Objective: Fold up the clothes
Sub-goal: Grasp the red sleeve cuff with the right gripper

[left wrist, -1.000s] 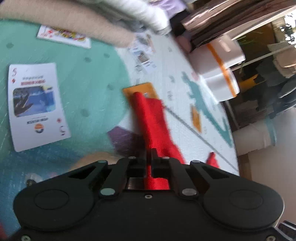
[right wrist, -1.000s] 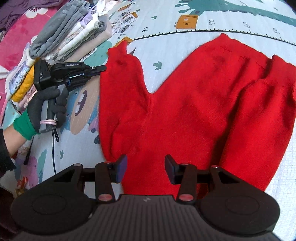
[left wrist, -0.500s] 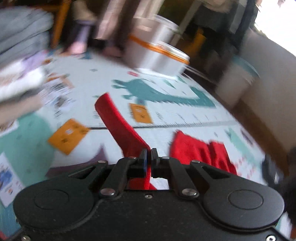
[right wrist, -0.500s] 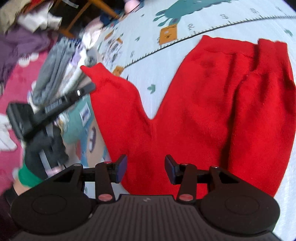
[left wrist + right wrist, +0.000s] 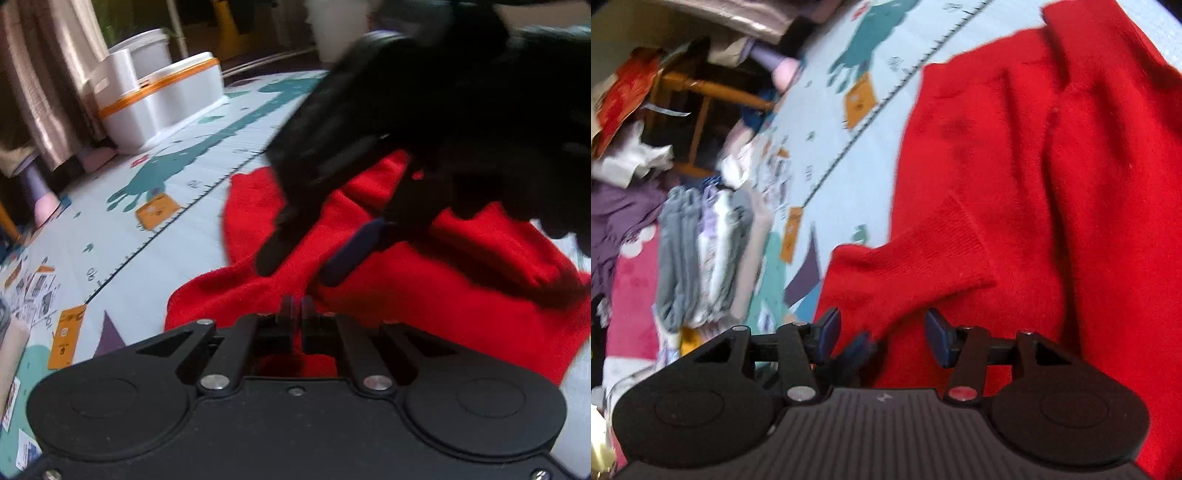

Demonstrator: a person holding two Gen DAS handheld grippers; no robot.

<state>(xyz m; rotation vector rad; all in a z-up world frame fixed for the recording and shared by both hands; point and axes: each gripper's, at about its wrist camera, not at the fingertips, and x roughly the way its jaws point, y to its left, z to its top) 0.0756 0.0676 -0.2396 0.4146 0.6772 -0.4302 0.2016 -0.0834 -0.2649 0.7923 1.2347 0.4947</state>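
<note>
- Red sweater [image 5: 1052, 177] lies spread on the play mat [image 5: 827, 122], one sleeve [image 5: 923, 266] folded in over the body.
- Left hand-held gripper [image 5: 296, 306] is pressed together, pinching that sleeve's fabric.
- Right hand-held gripper [image 5: 882, 332] has just been opening; its jaws are spread just above the sleeve, not gripping.
- Looks like the sleeve-fold step; next, lay it flat and let go.
- Stack of folded clothes [image 5: 701, 254] sits nearby.

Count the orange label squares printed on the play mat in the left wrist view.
2. One orange square sits beside the ruler line below the teal dinosaur; the other lies near the left edge, by the purple triangle. The red sweater may cover more.
</note>
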